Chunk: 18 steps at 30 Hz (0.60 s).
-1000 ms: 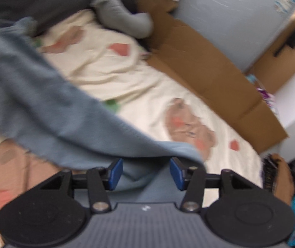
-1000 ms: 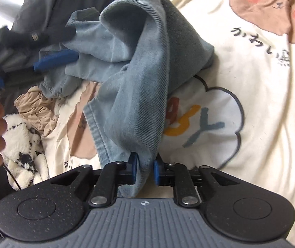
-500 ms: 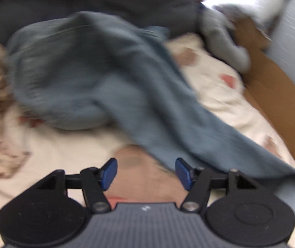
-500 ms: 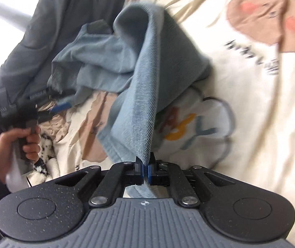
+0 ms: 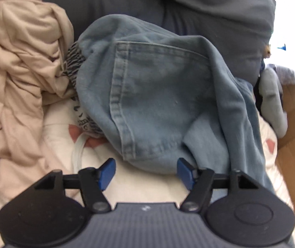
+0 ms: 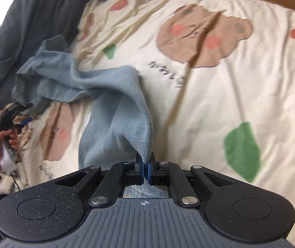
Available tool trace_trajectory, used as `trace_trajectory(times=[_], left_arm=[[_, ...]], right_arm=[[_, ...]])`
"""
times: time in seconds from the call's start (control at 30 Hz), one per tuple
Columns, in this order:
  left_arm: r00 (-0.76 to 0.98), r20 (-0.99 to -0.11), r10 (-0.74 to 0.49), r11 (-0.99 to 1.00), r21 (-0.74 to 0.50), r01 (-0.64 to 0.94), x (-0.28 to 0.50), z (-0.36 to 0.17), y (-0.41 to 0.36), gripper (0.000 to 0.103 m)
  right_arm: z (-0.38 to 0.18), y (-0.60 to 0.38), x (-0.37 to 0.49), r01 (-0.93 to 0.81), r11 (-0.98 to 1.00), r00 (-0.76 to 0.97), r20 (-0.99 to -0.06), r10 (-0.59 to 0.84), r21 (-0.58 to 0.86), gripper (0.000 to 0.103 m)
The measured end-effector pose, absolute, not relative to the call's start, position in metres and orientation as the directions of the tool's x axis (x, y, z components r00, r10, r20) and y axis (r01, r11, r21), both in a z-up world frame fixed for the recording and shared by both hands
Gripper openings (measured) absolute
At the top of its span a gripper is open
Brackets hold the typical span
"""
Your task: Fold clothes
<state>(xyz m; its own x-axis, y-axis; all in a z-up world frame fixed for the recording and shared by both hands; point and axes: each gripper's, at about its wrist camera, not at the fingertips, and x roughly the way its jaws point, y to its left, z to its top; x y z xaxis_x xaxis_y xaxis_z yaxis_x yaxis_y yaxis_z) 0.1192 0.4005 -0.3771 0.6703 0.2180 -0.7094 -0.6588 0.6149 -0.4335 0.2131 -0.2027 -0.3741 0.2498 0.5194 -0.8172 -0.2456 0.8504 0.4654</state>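
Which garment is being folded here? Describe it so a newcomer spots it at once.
On the cream cartoon-print bedsheet, beside a crumpled beige garment, lies the light-blue denim jeans. Only it shows a stitched back pocket, and one edge is pinched in the right tool.

Light blue jeans, crumpled, pocket up, on bedsheet

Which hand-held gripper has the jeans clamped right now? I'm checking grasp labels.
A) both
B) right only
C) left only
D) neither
B: the right hand-held gripper is shut on a hem of the jeans, while the left hand-held gripper is open, with nothing between its fingers.
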Motion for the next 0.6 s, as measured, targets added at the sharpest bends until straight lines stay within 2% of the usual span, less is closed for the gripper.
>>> trace_trajectory(times=[0.17, 0.43, 0.53, 0.6], left_arm=[[0.684, -0.701, 0.199, 0.549, -0.498, -0.671, 0.129, -0.391, 0.427, 0.073], [0.727, -0.665, 0.171, 0.395, -0.63, -0.669, 0.138, -0.416, 0.464, 0.072], [0.741, -0.65, 0.167, 0.348, -0.665, -0.661, 0.133, -0.418, 0.469, 0.059], [0.739, -0.652, 0.169, 0.353, -0.66, -0.663, 0.131, -0.414, 0.469, 0.037]], right_arm=[[-0.371, -0.218, 0.214, -0.209, 0.889, 0.263, -0.852, 0.453, 0.408, 0.0], [-0.369, -0.234, 0.208, -0.137, 0.921, 0.298, -0.871, 0.39, 0.366, 0.0], [-0.368, -0.24, 0.206, -0.113, 0.925, 0.321, -0.868, 0.379, 0.362, 0.0], [-0.367, -0.244, 0.205, -0.098, 0.928, 0.335, -0.865, 0.372, 0.361, 0.0]])
